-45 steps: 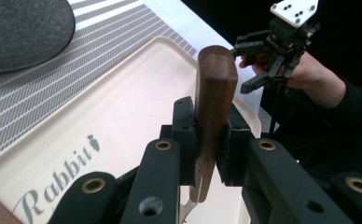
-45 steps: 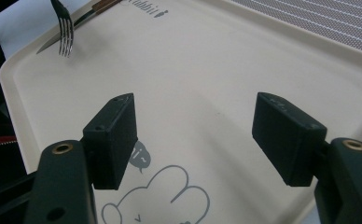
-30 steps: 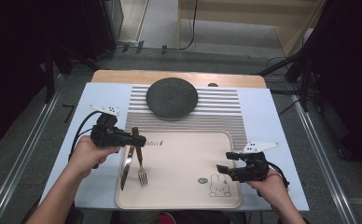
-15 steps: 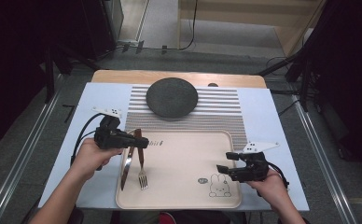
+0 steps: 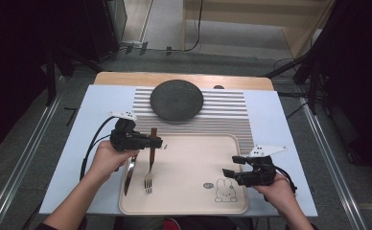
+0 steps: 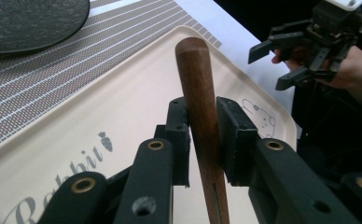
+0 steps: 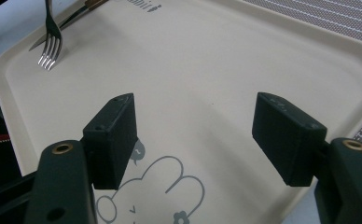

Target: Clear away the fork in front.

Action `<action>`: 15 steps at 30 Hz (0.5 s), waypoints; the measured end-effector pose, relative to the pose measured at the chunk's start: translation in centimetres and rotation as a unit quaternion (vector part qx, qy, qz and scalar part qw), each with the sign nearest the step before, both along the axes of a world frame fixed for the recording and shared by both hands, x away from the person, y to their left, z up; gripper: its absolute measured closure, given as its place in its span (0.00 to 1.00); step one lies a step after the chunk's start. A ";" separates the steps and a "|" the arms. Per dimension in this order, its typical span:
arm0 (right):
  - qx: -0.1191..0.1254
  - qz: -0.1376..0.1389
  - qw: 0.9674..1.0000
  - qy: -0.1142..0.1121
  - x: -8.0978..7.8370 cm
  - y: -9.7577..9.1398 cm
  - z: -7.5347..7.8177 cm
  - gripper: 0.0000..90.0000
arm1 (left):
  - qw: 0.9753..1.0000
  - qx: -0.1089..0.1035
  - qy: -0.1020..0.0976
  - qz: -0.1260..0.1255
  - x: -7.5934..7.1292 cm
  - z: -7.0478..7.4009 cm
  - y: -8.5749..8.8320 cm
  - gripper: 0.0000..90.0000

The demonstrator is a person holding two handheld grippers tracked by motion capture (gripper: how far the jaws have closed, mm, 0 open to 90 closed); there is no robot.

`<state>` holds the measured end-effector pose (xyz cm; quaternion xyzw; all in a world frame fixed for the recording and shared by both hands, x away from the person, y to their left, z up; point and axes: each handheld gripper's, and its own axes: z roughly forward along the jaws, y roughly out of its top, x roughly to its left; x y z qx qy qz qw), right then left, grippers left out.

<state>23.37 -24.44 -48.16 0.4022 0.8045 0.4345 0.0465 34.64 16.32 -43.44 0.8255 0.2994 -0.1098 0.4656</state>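
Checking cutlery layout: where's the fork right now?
High view: the fork lies on the left part of the tray, tines toward the person, knife just left of it, its wooden handle between the left hand-held gripper's jaws.

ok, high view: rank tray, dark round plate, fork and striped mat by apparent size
1. Striped mat, though the plate and tray cover parts of it.
2. Tray; close to the mat, so that order is unsure.
3. Dark round plate.
4. Fork, lying on the tray's left side.
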 end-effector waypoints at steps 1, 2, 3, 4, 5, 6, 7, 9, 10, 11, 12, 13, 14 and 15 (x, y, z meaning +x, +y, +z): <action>0.000 0.000 1.000 0.000 0.0 0.0 0.0 0.33 | 1.000 -0.001 0.004 0.000 0.1 -0.1 -0.1 0.81; 0.000 -0.001 1.000 0.000 0.0 0.0 0.0 0.33 | 1.000 0.000 0.002 0.002 0.2 -0.3 -0.2 0.81; 0.000 -0.001 1.000 -0.001 0.0 0.1 0.0 0.33 | 1.000 0.000 0.002 0.003 0.3 -0.4 -0.4 0.80; 0.000 0.000 1.000 -0.002 0.0 0.1 0.0 0.33 | 1.000 0.000 0.005 0.002 0.4 -0.6 -0.5 0.80; -0.001 -0.001 1.000 -0.002 0.0 0.1 0.0 0.33 | 1.000 0.002 0.002 0.004 0.5 -0.7 -0.7 0.79; -0.001 0.000 1.000 -0.004 0.1 0.1 0.0 0.33 | 1.000 0.001 0.002 0.004 0.5 -0.8 -0.8 0.79; -0.001 0.001 1.000 -0.003 0.1 0.2 0.0 0.33 | 1.000 0.001 0.000 0.002 0.6 -1.0 -1.0 0.79; -0.001 0.000 1.000 -0.004 0.1 0.2 0.0 0.33 | 1.000 0.006 -0.001 0.002 0.8 -1.3 -1.3 0.77; -0.001 0.000 1.000 -0.004 0.1 0.2 0.0 0.33 | 1.000 0.008 -0.002 0.002 0.9 -1.5 -1.5 0.77; -0.002 0.000 1.000 -0.004 0.1 0.2 0.0 0.33 | 1.000 0.010 -0.003 0.001 1.0 -1.7 -1.7 0.76; -0.002 0.000 1.000 -0.004 0.1 0.2 0.0 0.33 | 1.000 0.012 -0.001 -0.001 1.1 -2.0 -1.9 0.74; -0.002 0.000 1.000 -0.004 0.1 0.2 0.0 0.33 | 1.000 0.015 -0.001 -0.003 1.2 -2.2 -2.1 0.74; -0.002 0.000 1.000 -0.004 0.1 0.2 0.0 0.33 | 1.000 0.021 -0.003 -0.004 1.2 -2.4 -2.3 0.74; -0.002 0.000 1.000 -0.004 0.1 0.2 0.0 0.33 | 1.000 0.025 -0.004 -0.005 1.3 -2.6 -2.6 0.72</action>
